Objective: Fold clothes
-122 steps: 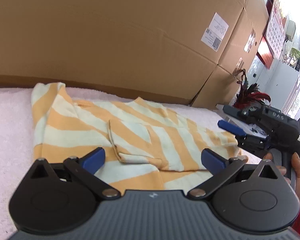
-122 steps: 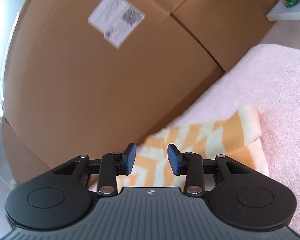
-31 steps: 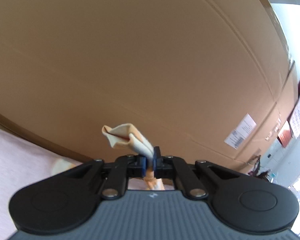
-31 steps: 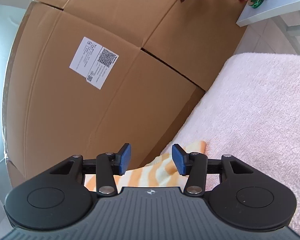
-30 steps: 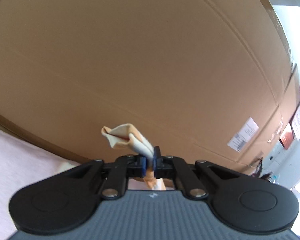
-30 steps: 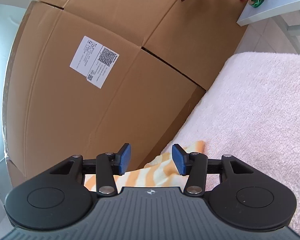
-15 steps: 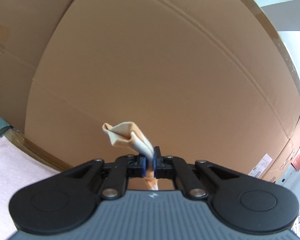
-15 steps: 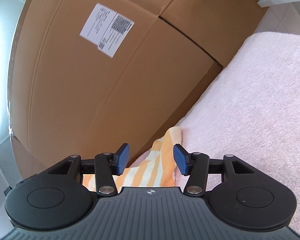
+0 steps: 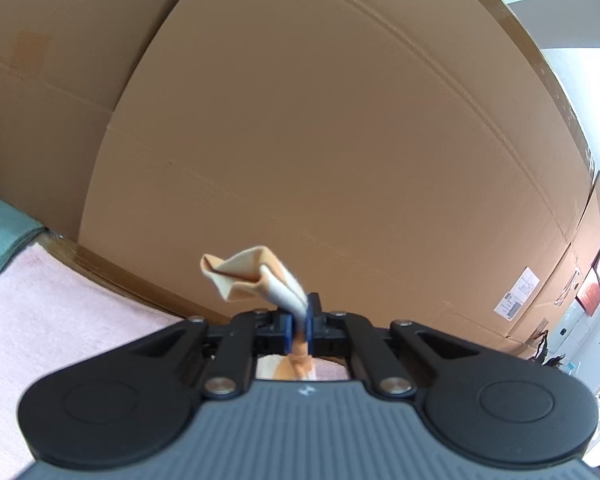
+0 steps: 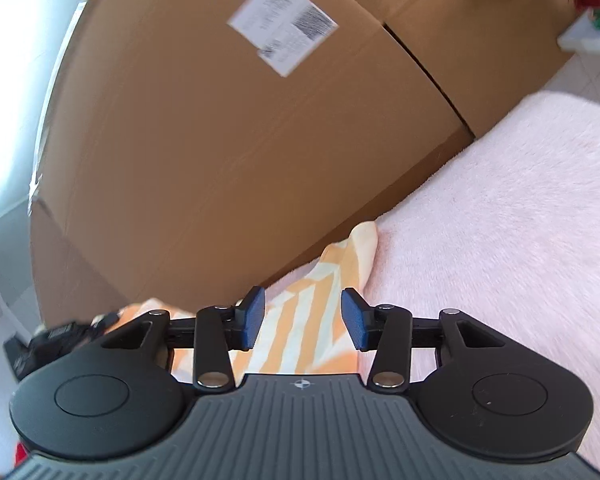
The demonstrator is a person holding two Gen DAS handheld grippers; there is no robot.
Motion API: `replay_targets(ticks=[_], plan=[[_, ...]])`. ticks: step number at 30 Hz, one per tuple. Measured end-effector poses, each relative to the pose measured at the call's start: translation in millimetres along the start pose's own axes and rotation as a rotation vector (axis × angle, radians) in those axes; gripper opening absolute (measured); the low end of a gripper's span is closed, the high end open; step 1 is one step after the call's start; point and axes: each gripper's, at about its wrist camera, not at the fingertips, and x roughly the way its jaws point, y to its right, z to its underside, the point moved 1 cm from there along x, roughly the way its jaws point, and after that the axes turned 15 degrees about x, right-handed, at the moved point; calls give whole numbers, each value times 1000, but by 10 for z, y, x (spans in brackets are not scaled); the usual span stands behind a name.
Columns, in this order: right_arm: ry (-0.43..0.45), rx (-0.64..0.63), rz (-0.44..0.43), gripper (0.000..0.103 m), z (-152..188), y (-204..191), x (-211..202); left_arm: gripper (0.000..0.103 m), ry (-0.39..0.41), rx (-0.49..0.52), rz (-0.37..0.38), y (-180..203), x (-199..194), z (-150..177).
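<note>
Pinching a bunched corner of the striped shirt (image 9: 260,276), the left gripper (image 9: 298,326) has its blue pads clamped tight on the cloth, which sticks up in a crumpled fold above the jaws and also hangs in a strip below them. Behind that raised fold stands the big cardboard box (image 9: 340,140), filling nearly all of the left wrist view. At the foot of the box lies the pink towel (image 9: 40,312), and a bit of green cloth (image 9: 0,228) shows at the towel's far left end. In the right wrist view, the right gripper (image 10: 303,318) hovers above the shirt (image 10: 300,320) with its blue pads parted and nothing pressed between them; its jaws have just been closing a little, and the orange and cream stripes lie below the gap, not in it. From there the shirt runs along the foot of the cardboard box (image 10: 220,140), resting on the pink towel (image 10: 500,240), with one end rising in a peak against the box. A white label (image 10: 282,24) is stuck high on the box, blurred. Part of the left gripper's black body (image 10: 48,340) shows at the left end of the shirt.
</note>
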Motion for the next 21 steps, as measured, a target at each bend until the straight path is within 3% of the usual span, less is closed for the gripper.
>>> replay_targets(ticks=[6,11,15,18,21], plan=[[-26,-239,154,44,721,-37,-965,0,-11,-8,-14,-97,49,24],[-103,-244,168,44,1148,10,-1419,0,-6,-12,-23,-121,54,-29],[-181,-201,154,44,1270,92,-1570,0,-6,23,-23,185,170,-27],[-166,-212,191,44,1341,153,-1537,0,-4,38,-18,269,183,-53],[-180,-208,176,44,1364,168,-1385,0,-1,41,-18,334,178,-92]])
